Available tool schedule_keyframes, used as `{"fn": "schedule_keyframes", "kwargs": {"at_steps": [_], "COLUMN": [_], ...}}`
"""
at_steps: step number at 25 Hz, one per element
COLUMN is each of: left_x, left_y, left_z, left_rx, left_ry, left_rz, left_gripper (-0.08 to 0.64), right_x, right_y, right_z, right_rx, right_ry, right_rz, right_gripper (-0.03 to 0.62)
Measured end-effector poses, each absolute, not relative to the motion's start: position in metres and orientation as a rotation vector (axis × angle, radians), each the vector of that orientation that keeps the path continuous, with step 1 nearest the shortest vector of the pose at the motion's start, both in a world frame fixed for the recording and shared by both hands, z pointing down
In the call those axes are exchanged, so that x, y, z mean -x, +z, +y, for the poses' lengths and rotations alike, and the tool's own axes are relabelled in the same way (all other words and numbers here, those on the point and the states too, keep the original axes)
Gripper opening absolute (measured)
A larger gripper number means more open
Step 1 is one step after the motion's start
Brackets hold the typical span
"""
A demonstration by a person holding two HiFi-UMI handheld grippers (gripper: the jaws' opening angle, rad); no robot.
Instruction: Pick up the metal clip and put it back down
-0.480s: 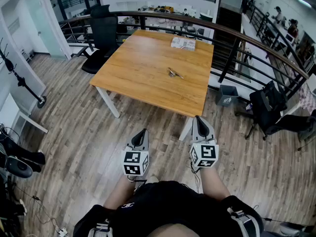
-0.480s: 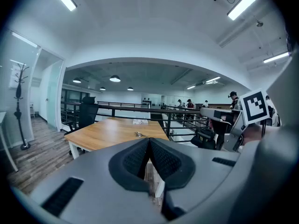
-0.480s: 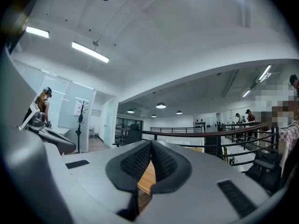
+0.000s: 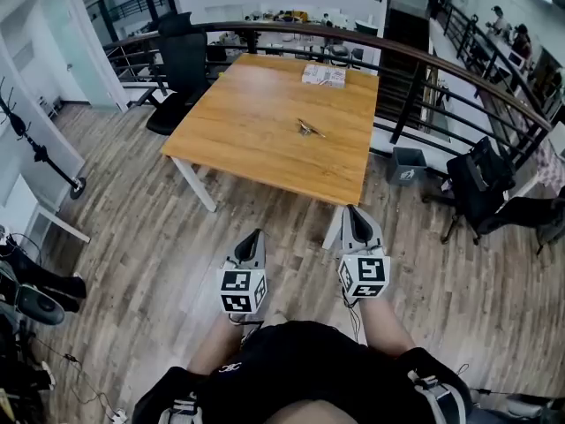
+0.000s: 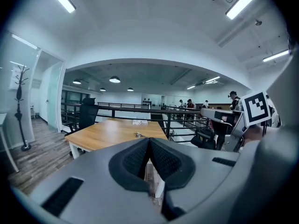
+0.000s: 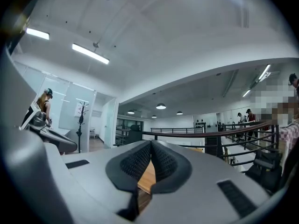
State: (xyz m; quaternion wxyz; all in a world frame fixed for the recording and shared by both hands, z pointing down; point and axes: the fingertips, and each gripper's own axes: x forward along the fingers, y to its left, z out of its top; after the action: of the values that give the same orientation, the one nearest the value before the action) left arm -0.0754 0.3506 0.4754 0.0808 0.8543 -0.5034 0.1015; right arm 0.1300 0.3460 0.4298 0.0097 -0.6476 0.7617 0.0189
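**A:** What is the biggest thing here?

**B:** The plank floor [image 4: 132, 263]. On it stands one wooden surface [image 4: 256, 117], with a dark railing [image 4: 459, 76] curving round the surface's far and right sides.

**A:** Any seats?

**B:** Two, both black. One office chair [image 4: 183, 64] is at the surface's far left corner. A second office chair [image 4: 481, 188] is well off its right side, beyond the railing.

**A:** Containers?

**B:** One small grey bin [image 4: 407, 168] stands on the floor near the surface's right edge, by the railing. I cannot tell what is in it.

**A:** And the tongs?

**B:** Two pairs, both short of the surface's near edge. The left tongs [image 4: 256, 234] are out over the floor, and the right tongs [image 4: 354, 211] are close to the near right corner. In each gripper view the black pads are pressed together, with nothing between them.

**A:** What lies on the surface?

**B:** Two things. One flat pale packet [image 4: 324, 76] sits at the far edge. One metal clip [image 4: 309, 129] lies near the middle, slightly right, well apart from both tongs.
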Motion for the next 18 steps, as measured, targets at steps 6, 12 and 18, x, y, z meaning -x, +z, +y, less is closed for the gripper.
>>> {"fn": "schedule_keyframes", "kwargs": {"at_steps": [6,12,18], "left_x": [0.086,0.118,0.150], "left_y": [0.478,0.475,0.478], "left_z": [0.344,0.322,0.300], "left_rx": [-2.549,-2.534,-2.545], "left_ry": [0.298,0.274,0.259], "left_rz": [-1.505,-1.524,-1.512], "left_gripper": [0.014,0.014,0.014], "right_x": [-0.118,-0.091,-0.056], "right_y": [0.437,0.437,0.441], "right_z": [0.340,0.322,0.302], "right_rx": [2.033,2.044,2.057], "right_ry": [0.050,0.057,0.066], "right_rz": [2.405,2.416,2.415], "right_gripper": [0.015,0.017,0.015]}}
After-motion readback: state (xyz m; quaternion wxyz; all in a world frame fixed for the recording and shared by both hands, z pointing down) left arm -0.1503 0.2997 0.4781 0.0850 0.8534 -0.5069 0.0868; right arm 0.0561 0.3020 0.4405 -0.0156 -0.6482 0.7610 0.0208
